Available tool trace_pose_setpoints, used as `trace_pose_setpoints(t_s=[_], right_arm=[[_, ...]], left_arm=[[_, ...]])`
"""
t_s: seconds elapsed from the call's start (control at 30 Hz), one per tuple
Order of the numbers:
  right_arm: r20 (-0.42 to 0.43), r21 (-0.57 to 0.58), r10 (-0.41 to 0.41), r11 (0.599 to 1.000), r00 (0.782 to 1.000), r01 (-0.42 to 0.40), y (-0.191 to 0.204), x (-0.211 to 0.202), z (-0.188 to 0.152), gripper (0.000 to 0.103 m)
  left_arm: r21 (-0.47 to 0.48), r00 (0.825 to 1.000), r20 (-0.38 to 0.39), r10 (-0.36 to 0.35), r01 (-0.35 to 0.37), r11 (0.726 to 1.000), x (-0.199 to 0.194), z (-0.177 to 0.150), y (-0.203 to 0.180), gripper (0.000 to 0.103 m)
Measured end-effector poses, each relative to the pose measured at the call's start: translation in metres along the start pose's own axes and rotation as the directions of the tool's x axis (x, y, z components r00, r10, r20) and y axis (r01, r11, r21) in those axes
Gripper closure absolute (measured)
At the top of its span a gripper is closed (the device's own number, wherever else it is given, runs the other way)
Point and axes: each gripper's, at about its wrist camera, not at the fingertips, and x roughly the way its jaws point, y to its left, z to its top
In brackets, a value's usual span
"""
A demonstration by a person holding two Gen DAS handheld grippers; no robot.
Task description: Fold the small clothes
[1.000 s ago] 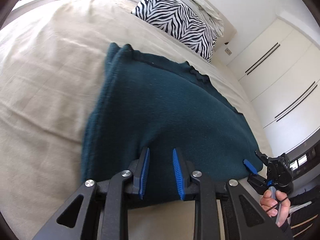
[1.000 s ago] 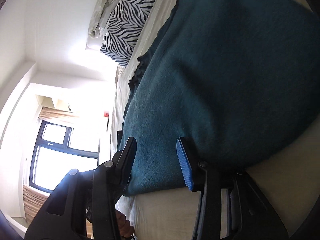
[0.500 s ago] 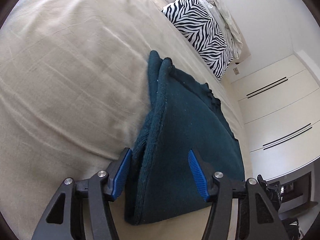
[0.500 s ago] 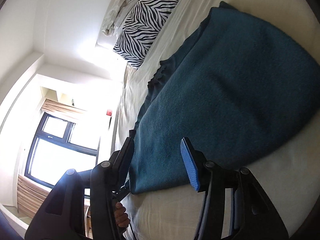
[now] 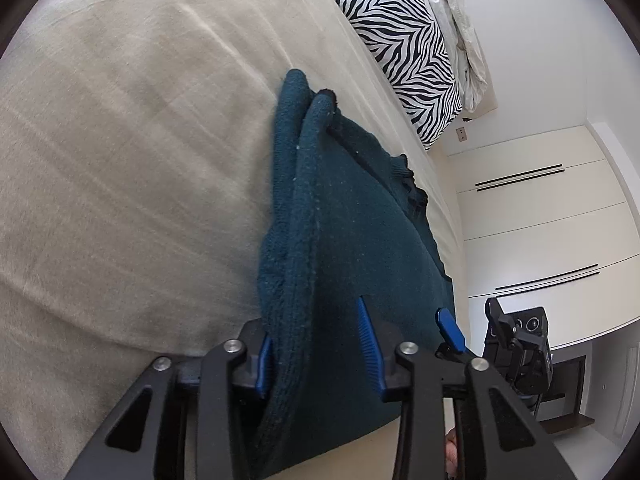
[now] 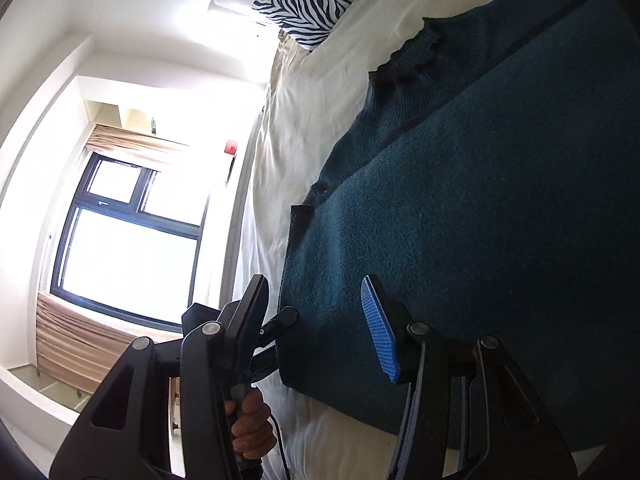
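A dark teal fleece garment [image 5: 360, 240] lies folded on the beige bed [image 5: 120, 160]. My left gripper [image 5: 316, 352] straddles its thick folded left edge near the front. Its jaws are closing, with the left pad against the fold and the right pad on the top layer. My right gripper [image 6: 316, 320] hovers open over the garment [image 6: 500, 200] at its near corner. One finger is off the cloth's edge and the other is above the fabric. In the left wrist view the right gripper [image 5: 472, 320] shows at the garment's far right corner.
A zebra-striped pillow [image 5: 404, 40] and crumpled pale bedding [image 5: 460, 20] lie at the head of the bed. White wardrobe doors [image 5: 540, 220] stand beyond the right side. A bright window [image 6: 132, 240] is on the opposite side. A hand [image 6: 248, 420] grips the left tool's handle.
My left gripper shifted from the garment's near edge to its folded left edge, opening wide and then narrowing on it. My right gripper let the cloth go, swung back and widened.
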Motion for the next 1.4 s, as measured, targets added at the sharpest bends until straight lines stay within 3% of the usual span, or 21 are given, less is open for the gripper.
trace_pose_setpoints(t_s=[0.07, 0.2, 0.37, 0.53, 0.67, 0.8, 0.93, 1.0, 1.07, 1.1, 1.2, 1.3, 1.4], right_arm=[[-0.034, -0.001, 0.003, 1.0, 0.999, -0.004, 0.003, 0.02, 0.006, 0.055], [-0.088, 0.009, -0.082, 0.997, 0.993, 0.083, -0.008, 0.06, 0.012, 0.054], [-0.08, 0.035, -0.02, 0.999, 0.997, 0.023, -0.015, 0.054, 0.015, 0.054], [-0.026, 0.083, 0.05, 0.995, 0.998, -0.048, -0.027, 0.018, 0.025, 0.054], [0.052, 0.146, 0.123, 0.981, 0.991, -0.129, -0.045, -0.026, 0.041, 0.046], [0.126, 0.213, 0.19, 0.953, 0.974, -0.214, -0.07, -0.072, 0.058, 0.043], [0.186, 0.26, 0.204, 0.933, 0.961, -0.248, -0.101, -0.119, 0.078, 0.039], [0.196, 0.286, 0.19, 0.927, 0.962, -0.241, -0.115, -0.131, 0.085, 0.033], [0.192, 0.326, 0.183, 0.915, 0.964, -0.239, -0.135, -0.139, 0.089, 0.034], [0.188, 0.334, 0.192, 0.91, 0.963, -0.247, -0.141, -0.141, 0.091, 0.034], [0.178, 0.316, 0.207, 0.914, 0.962, -0.255, -0.145, -0.143, 0.093, 0.034], [0.16, 0.297, 0.19, 0.927, 0.969, -0.23, -0.142, -0.131, 0.093, 0.034], [0.138, 0.276, 0.162, 0.941, 0.977, -0.195, -0.135, -0.117, 0.092, 0.034]], left_arm=[[0.01, 1.0, -0.01, 0.028, -0.028, 1.0, 0.0, 0.0, 0.002, 0.086], [0.027, 0.999, -0.013, 0.042, -0.041, 0.999, -0.001, 0.0, -0.003, 0.091], [0.042, 1.0, 0.007, 0.014, -0.014, 0.999, -0.008, 0.0, -0.023, 0.093], [0.136, 0.999, 0.01, -0.032, 0.03, 0.99, -0.008, -0.001, -0.081, 0.093], [0.221, 0.998, -0.01, -0.066, 0.067, 0.973, 0.009, -0.006, -0.137, 0.093], [0.301, 0.994, -0.065, -0.088, 0.104, 0.948, 0.053, -0.025, -0.191, 0.093], [0.359, 0.984, -0.132, -0.118, 0.158, 0.92, 0.113, -0.055, -0.225, 0.093], [0.391, 0.982, -0.166, -0.094, 0.153, 0.907, 0.147, -0.069, -0.233, 0.088], [0.392, 0.976, -0.212, -0.057, 0.139, 0.909, 0.172, -0.08, -0.233, 0.072], [0.384, 0.97, -0.232, -0.067, 0.154, 0.91, 0.176, -0.085, -0.231, 0.071], [0.414, 0.967, -0.234, -0.104, 0.196, 0.889, 0.164, -0.096, -0.232, 0.051], [0.444, 0.971, -0.206, -0.12, 0.202, 0.873, 0.14, -0.098, -0.228, 0.049], [0.425, 0.976, -0.167, -0.139, 0.198, 0.883, 0.114, -0.093, -0.21, 0.049]])
